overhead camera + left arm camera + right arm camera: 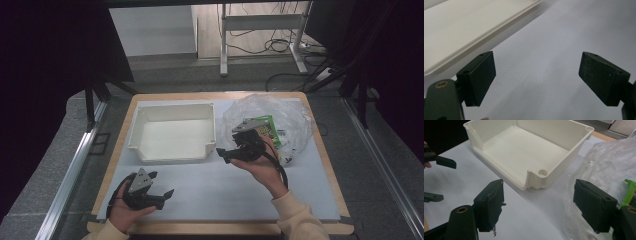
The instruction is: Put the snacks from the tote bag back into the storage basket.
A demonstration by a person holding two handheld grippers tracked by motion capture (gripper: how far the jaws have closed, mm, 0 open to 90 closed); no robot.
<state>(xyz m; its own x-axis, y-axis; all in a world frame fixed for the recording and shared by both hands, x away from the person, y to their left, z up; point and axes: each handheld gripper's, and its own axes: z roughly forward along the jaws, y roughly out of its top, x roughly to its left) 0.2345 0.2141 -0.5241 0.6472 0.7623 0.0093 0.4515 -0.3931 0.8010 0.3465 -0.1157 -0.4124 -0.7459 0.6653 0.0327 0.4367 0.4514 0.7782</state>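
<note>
1. Table [320, 200]: wooden-edged top under a white sheet, bearing every item below.
2. White bin [172, 132]: open-topped plastic tray with a cut-down front lip, on the left-centre of the sheet. Interior bare. The right gripper view shows it from its front corner [534, 152].
3. Clear plastic bag [280, 112]: crumpled, lying just right of the bin at the far right of the sheet. It appears at the right edge of the right gripper view [606, 162].
4. Green packet [268, 127]: printed green-and-white pack inside the bag, partly hidden behind the right gripper. A green edge shows in the right gripper view [630, 188].
5. Right gripper [224, 153]: held in the right hand [262, 167] above the sheet, between bin and bag, grey plate uppermost. Jaws spread wide, nothing between them; seen from its own camera [537, 205].
6. Left gripper [161, 185]: held in the left hand [125, 210] near the front edge, in front of the bin's near-left corner. Jaws spread wide over bare sheet, empty [536, 77].
</note>
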